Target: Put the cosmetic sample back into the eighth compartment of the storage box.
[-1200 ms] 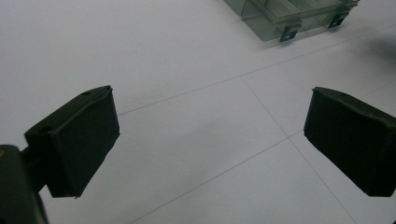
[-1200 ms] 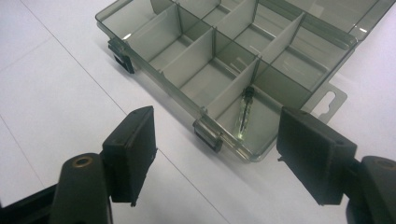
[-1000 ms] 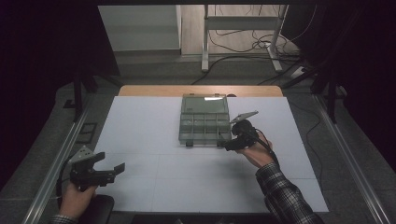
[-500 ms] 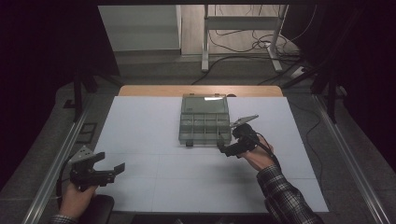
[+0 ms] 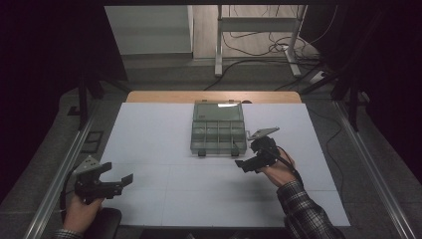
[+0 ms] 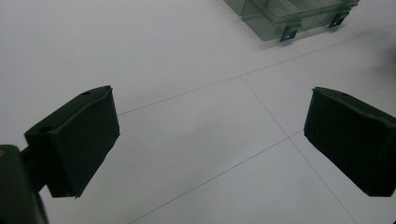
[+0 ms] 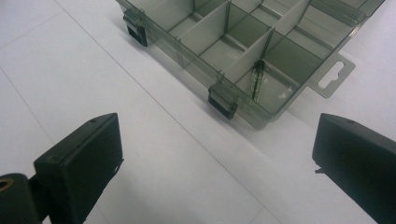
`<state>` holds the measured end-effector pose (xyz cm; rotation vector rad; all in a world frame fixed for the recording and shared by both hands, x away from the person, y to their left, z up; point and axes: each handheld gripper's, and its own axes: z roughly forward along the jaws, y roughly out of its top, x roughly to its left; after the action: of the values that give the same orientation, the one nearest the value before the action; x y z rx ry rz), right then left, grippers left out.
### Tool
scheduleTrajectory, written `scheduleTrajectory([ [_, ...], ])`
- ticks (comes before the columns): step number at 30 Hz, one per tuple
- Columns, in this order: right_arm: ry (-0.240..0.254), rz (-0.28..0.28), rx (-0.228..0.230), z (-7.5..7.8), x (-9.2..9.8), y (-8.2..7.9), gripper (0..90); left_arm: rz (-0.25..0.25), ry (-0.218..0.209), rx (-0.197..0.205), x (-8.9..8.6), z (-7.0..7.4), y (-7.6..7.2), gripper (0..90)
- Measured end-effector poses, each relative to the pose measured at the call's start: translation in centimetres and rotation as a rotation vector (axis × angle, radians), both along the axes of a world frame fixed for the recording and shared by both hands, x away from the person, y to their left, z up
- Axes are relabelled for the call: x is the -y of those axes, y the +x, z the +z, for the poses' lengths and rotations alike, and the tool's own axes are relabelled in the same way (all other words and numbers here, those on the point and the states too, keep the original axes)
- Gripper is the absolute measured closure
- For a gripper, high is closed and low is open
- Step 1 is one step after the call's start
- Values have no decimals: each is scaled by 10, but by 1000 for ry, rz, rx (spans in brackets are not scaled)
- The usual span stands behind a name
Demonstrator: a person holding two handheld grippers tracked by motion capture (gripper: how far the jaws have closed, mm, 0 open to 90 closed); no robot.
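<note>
Beside the organizer box (image 5: pixel 219 128), the right gripper (image 5: pixel 247 166) has just been opening, fingers wide, nothing held; retreat should be kept clear of the latches (image 7: pixel 223 103). Left gripper (image 5: pixel 119 180) fingers wide, empty.

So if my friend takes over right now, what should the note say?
Right gripper: jaws have just been opening, nothing between them, just in front of the box's near right corner.
Left gripper: open, empty, at the near left of the table.
Clear box: mid-table, lid open, dividers inside, two latches facing you.
Done: a small dark piece lies in the near right corner compartment.
Left: the other compartments look empty; lid not yet shut.
</note>
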<state>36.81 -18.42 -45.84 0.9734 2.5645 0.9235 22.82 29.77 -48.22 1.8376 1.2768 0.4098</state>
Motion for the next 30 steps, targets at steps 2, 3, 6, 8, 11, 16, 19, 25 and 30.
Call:
scheduleTrajectory([
  [2, -4, 3, 4, 0, 1, -2, 10, -1, 2, 0, 0, 0, 0, 38],
  [3, -6, 2, 5, 1, 2, -3, 7, -1, 2, 0, 0, 0, 0, 38],
  [6, -5, 4, 16, 2, 3, -7, 2, 0, 2, 0, 0, 0, 0, 38],
  [8, -4, 2, 24, 2, 4, -10, 0, 0, 2, 0, 0, 0, 0, 38],
  [11, -4, 3, 33, 3, 5, -14, 0, 0, 2, 0, 0, 0, 0, 37],
  [16, -10, -2, 45, 2, 8, -19, 0, -1, 3, 1, 0, 0, 0, 38],
  [19, -11, -2, 49, 1, 11, -21, 0, -1, 3, 1, 0, 0, 0, 37],
  [25, -4, 2, 50, 1, 15, -27, 2, -1, 4, 1, 0, 0, 0, 38],
  [30, 1, 9, 44, 0, 19, -33, 4, -1, 4, 1, 0, 0, 0, 38],
])
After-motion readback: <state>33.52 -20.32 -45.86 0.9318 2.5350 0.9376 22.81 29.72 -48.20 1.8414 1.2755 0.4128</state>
